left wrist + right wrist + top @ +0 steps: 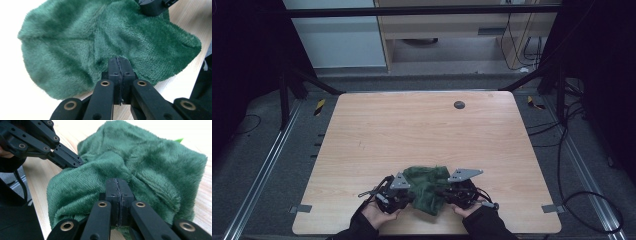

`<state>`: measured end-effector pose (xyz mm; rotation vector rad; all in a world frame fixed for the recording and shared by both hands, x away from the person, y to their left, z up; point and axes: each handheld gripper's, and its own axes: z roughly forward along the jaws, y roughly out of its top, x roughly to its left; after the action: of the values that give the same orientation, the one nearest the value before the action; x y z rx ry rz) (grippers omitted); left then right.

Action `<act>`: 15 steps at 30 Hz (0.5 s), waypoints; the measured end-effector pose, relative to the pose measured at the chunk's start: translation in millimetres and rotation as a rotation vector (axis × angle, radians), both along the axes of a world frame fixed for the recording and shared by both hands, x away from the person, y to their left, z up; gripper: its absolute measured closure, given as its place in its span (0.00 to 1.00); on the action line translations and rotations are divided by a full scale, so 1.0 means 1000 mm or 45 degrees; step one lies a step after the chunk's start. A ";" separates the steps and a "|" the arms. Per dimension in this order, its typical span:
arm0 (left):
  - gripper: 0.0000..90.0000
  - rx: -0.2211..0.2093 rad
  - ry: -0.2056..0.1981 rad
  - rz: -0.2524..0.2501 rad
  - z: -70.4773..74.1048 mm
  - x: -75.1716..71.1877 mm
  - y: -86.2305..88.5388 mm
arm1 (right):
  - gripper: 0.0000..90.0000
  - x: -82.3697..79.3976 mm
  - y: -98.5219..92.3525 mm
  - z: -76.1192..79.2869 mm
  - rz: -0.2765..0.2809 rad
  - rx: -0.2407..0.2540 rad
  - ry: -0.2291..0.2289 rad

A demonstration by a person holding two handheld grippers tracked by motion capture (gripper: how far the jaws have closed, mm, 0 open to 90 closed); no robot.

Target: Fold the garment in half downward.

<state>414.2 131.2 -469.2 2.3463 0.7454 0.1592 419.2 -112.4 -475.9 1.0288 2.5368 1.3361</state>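
1. High view: one green plush cloth (pixel 428 186) lies bunched at the near edge of the wooden table (pixel 412 130), between the person's two hands. The left gripper (pixel 408 194) meets the cloth's left side and the right gripper (pixel 443 193) its right side. By the look of it, the work is handling or folding this cloth; the cloth is crumpled in a heap, so the job appears to be at an early stage, with spreading or folding left to do. One dark round disc (pixel 459 105) sits on the table, well beyond the cloth.

2. Left gripper view: the left gripper (pixel 119 65) has its jaws pressed together at the near edge of the cloth (pixel 75 42); whether fabric is pinched between them cannot be told. The right gripper's black tip (pixel 152 6) rests at the cloth's far edge.

3. Right gripper view: the right gripper (pixel 117 186) also has its jaws closed, right against the cloth (pixel 150 165), with green fabric seen just beneath them; a pinch looks likely. The left gripper (pixel 71 160), jaws together, touches the cloth's left side.

4. Count: one cloth, two grippers, one table, one disc.
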 end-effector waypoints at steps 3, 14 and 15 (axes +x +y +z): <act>0.99 0.004 0.007 0.004 -0.002 0.001 0.000 | 1.00 0.001 0.000 -0.004 -0.003 -0.006 0.010; 0.87 -0.071 -0.058 0.148 0.020 0.009 0.030 | 0.89 0.005 -0.018 0.010 -0.095 0.049 -0.055; 0.86 -0.071 -0.058 0.148 0.020 0.009 0.030 | 0.89 0.005 -0.018 0.010 -0.095 0.049 -0.055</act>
<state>423.0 161.0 -449.6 2.2403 0.8530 0.2386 424.6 -130.4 -466.3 1.0784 2.4261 1.3770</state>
